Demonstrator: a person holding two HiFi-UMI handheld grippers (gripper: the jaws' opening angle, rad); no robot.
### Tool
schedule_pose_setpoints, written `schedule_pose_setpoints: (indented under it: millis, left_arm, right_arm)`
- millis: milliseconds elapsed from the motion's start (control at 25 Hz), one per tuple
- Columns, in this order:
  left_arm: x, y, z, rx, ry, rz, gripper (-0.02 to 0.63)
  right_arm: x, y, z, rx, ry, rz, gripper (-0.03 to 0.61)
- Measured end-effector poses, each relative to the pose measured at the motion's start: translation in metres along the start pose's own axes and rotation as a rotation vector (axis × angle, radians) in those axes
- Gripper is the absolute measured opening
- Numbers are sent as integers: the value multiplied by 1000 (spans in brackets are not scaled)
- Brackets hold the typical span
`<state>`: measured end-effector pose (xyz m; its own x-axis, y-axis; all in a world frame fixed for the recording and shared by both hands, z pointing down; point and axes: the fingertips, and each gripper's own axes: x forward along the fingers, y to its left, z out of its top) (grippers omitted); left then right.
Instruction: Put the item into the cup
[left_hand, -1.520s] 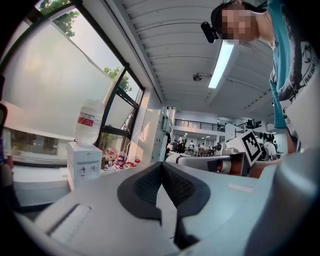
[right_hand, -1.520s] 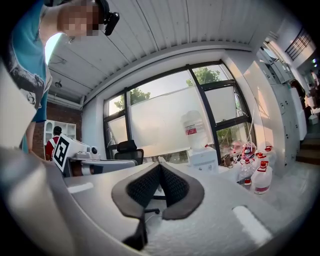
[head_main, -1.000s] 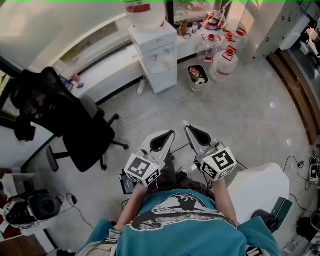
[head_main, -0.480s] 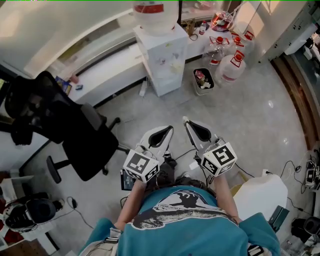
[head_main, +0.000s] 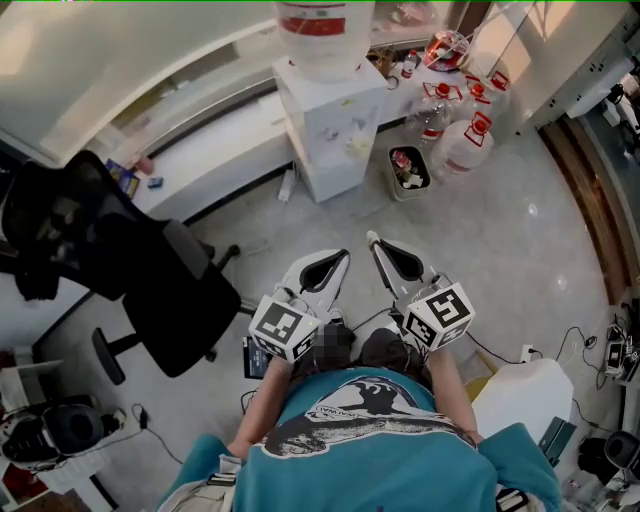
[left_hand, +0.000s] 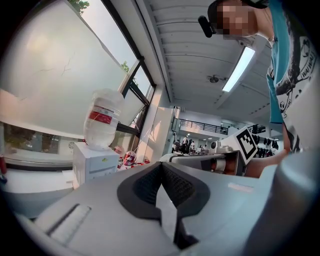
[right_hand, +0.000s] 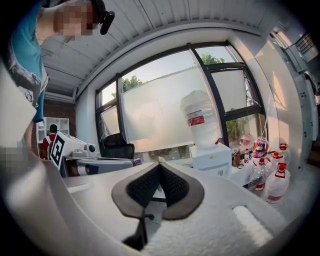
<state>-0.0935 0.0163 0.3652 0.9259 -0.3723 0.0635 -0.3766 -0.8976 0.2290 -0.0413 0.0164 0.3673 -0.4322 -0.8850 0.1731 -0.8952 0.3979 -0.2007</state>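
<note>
No cup and no item show in any view. In the head view my left gripper and right gripper are held side by side in front of the person's chest, above the floor, pointing forward. Both are shut with nothing between the jaws. The left gripper view shows the left gripper's dark pads pressed together, with the right gripper's marker cube beside it. The right gripper looks the same in its own view, pads meeting at the tip, and the left gripper's cube is at its left.
A white water dispenser with a large bottle stands ahead by a white counter. To its right are water jugs and a small bin. A black office chair stands at the left. A white object sits on the floor at lower right.
The head view has shifted: the dispenser and jugs have slid right in the frame and the chair left. Both grippers remain shut, side by side.
</note>
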Motion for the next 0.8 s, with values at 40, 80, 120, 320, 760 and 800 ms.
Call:
schedule_pose_setpoints:
  millis: [40,80,120,320,760,800]
  left_arm:
    - [0,4,1,1,0,-1,6]
    - [0,6,2,1,1,-1,6]
    - [0,8,2,0,2,-3,6]
    - [1,17,5,-3,7,-20,6]
    - [19,37,6,-5,13,5,5]
    - [22,40,6,-6,15,11,6]
  right_arm:
    - [4,0,1,-2,2,0,3]
    - [6,0,1,-2,3,0,3]
    - [9,0,1,0,3,-1,3]
    - [20,-3,4,1,10,-9,2]
    - [39,-30,3,7,36,5,3]
    - [43,-35,3,10,37,10,3]
